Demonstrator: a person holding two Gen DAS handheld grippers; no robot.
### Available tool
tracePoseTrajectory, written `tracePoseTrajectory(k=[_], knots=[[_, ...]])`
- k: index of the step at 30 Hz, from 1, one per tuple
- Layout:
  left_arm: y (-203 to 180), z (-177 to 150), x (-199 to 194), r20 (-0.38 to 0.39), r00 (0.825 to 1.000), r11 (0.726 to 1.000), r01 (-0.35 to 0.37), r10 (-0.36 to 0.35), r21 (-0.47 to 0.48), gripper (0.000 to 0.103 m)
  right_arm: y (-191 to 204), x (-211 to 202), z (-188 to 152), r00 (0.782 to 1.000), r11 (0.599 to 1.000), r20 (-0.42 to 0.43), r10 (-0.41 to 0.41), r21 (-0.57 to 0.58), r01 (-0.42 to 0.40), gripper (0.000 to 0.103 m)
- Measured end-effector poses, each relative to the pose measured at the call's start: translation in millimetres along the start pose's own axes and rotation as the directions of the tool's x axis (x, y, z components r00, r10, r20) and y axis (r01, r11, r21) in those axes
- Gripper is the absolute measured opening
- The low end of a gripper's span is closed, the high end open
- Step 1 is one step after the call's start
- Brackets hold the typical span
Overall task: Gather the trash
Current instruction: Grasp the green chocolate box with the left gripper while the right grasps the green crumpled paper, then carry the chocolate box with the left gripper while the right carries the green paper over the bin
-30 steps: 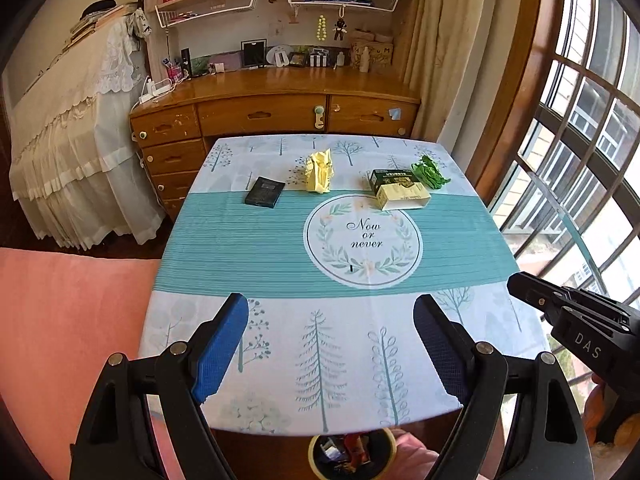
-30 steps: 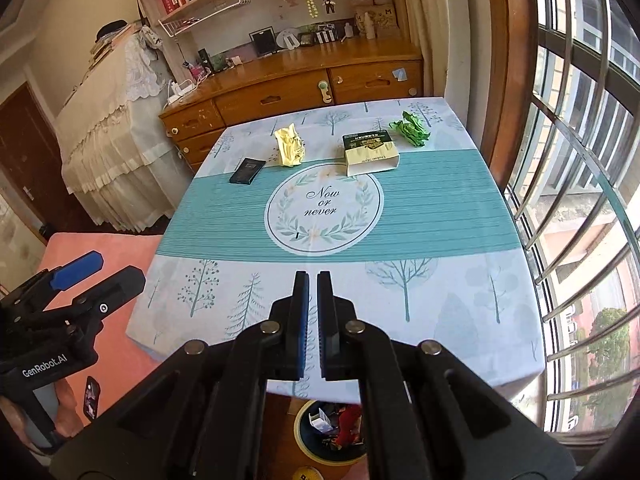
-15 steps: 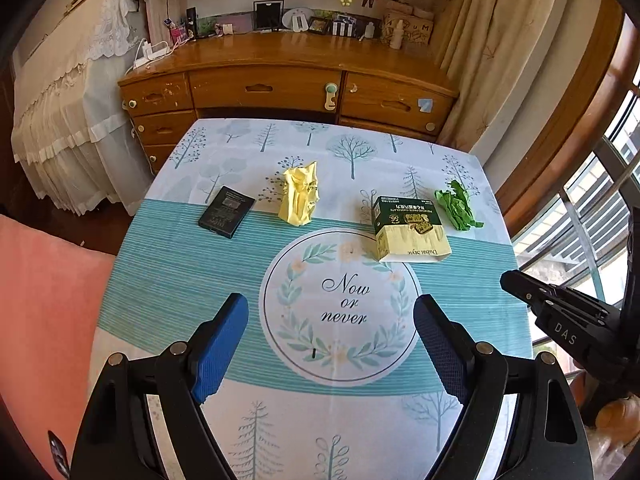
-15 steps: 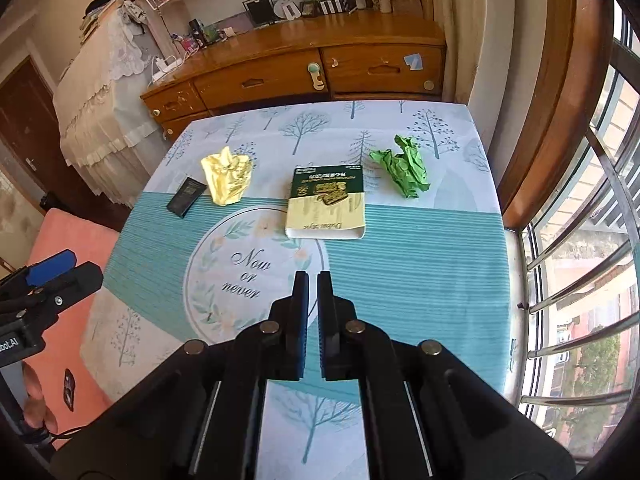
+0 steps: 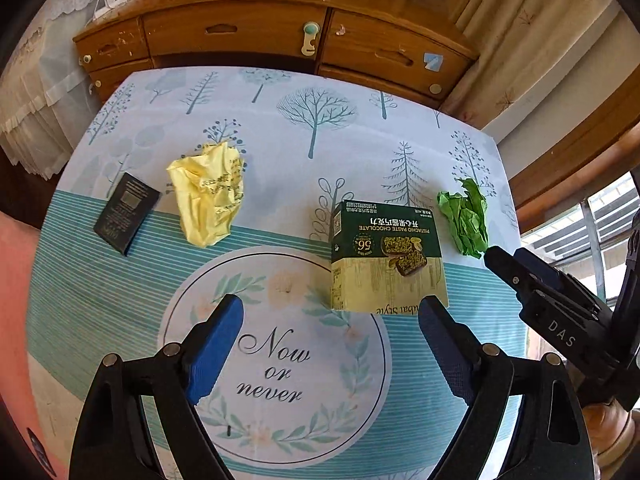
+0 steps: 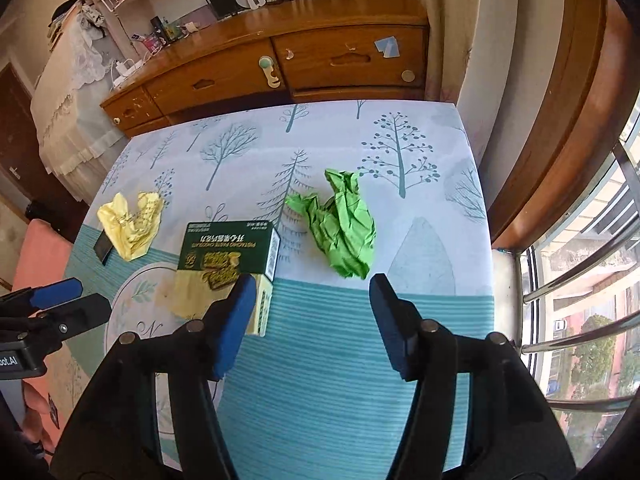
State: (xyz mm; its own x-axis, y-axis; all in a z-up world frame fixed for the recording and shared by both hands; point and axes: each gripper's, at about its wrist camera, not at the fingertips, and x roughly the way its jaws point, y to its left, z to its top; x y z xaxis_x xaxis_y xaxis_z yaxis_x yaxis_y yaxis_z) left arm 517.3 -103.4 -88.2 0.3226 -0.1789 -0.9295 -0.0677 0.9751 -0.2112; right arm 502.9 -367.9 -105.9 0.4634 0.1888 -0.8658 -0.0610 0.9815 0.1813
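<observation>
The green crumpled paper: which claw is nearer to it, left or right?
Right. The right claw hangs open just short of the green crumpled paper; the left claw is over the table's centre, beyond the chocolate box.

Crumpled green paper point(image 6: 344, 228), yellow paper point(image 5: 210, 192), chocolate box point(image 5: 386, 256), apart on tablecloth point(image 5: 120, 300).

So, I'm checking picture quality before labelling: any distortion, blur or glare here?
Left wrist view: strong fisheye bending of the table edge, dark corners, box print sharp. Right wrist view: same bending, window bright, box print slightly blurred, green paper crisp.
</observation>
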Motion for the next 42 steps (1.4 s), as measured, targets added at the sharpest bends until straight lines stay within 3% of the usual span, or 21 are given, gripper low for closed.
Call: tracePoseTrajectory(k=[10, 12, 13, 25, 36, 42], knots=[[-28.5, 14.5, 42.6, -0.066, 0.997, 0.999, 0.033, -0.032, 0.013, 0.095, -5.6, 60.5, 24.3, 0.999, 0.998, -0.026, -0.029, -0.048, 0.027, 0.056], [-32.9, 15.7, 49.7, -0.083, 0.996, 0.999, 0.035, -0.034, 0.019, 0.095, -5.5, 66.4, 24.2, 0.999, 0.998, -0.026, -0.023, -0.061, 0.021, 0.048], [-33.7, 16.0, 52.8, -0.088, 0.995, 0.999, 0.037, -0.035, 0.019, 0.095, -5.9, 68.2, 23.6, 1.0, 0.998, -0.029, -0.013, -0.065, 0.011, 0.04], [-31.2, 24.5, 82.0, -0.137, 0.989, 0.998, 0.059, -0.063, -0.038, 0.095, -11.0, 48.4, -3.7, 0.999, 0.998, -0.021, 0.032, -0.054, -0.033, 0.036], [-58.0, 30.3, 97.1, -0.168, 0.986, 1.0, -0.001, 0.002, 0.009, 0.098, -32.9, 31.8, -20.6, 1.0, 1.0, -0.013, 0.02, 0.018, -0.02, 0.035], [-68.3, 26.8, 113.2, -0.192, 0.978, 0.997, -0.073, 0.079, 0.037, 0.099, -37.4, 27.0, -25.1, 0.999, 0.999, -0.014, 0.029, 0.037, -0.028, 0.035]])
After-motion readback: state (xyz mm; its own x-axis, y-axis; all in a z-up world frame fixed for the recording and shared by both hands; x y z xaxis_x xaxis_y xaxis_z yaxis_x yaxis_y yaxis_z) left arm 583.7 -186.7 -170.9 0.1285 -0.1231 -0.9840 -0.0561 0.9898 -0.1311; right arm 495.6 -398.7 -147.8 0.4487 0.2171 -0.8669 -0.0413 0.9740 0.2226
